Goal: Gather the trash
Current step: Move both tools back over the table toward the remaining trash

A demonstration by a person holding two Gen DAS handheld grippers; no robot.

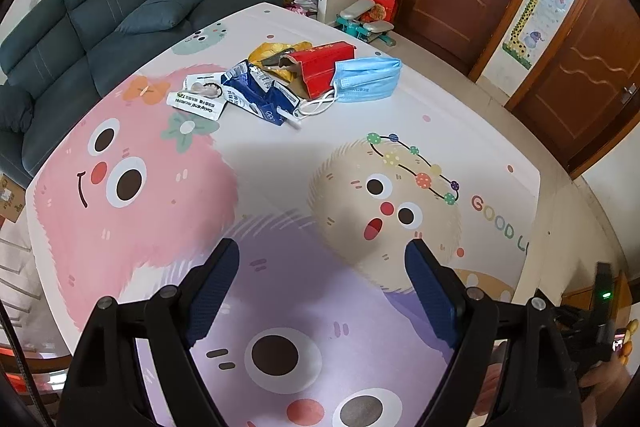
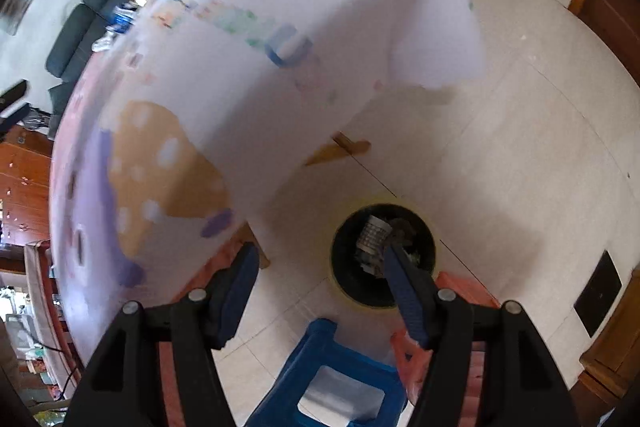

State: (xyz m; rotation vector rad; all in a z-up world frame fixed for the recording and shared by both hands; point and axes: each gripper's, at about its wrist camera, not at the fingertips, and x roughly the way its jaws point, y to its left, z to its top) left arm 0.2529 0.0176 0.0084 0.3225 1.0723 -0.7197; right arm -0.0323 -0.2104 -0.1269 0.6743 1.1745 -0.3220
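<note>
Trash pile (image 1: 288,83) ahead of the left gripper (image 1: 322,291), far across the table (image 1: 280,163) from its fingertips and slightly to their left. Jaws of the left gripper stand wide with nothing between them, only the printed cloth showing in the gap. Within the pile, the blue mask (image 1: 366,79) lies farthest right, touching the red carton (image 1: 322,67); the blue wrapper (image 1: 260,95) and white packet (image 1: 198,95) extend the row leftward, so the pile's long axis runs across the jaws' line of sight, not along it.

Right gripper (image 2: 320,279) points steeply down at the floor beside the table, its jaws parted and empty. The bin (image 2: 344,267) sits just beyond its right finger, which overlaps the rim in this view; paper scraps (image 2: 372,235) already lie inside. The pile appears only as a blur at the far upper left of this view, well apart from these jaws.

Judgement: the left gripper is both nearer to and aimed at the pile, so the next pick likely falls to it, needing a forward reach.
</note>
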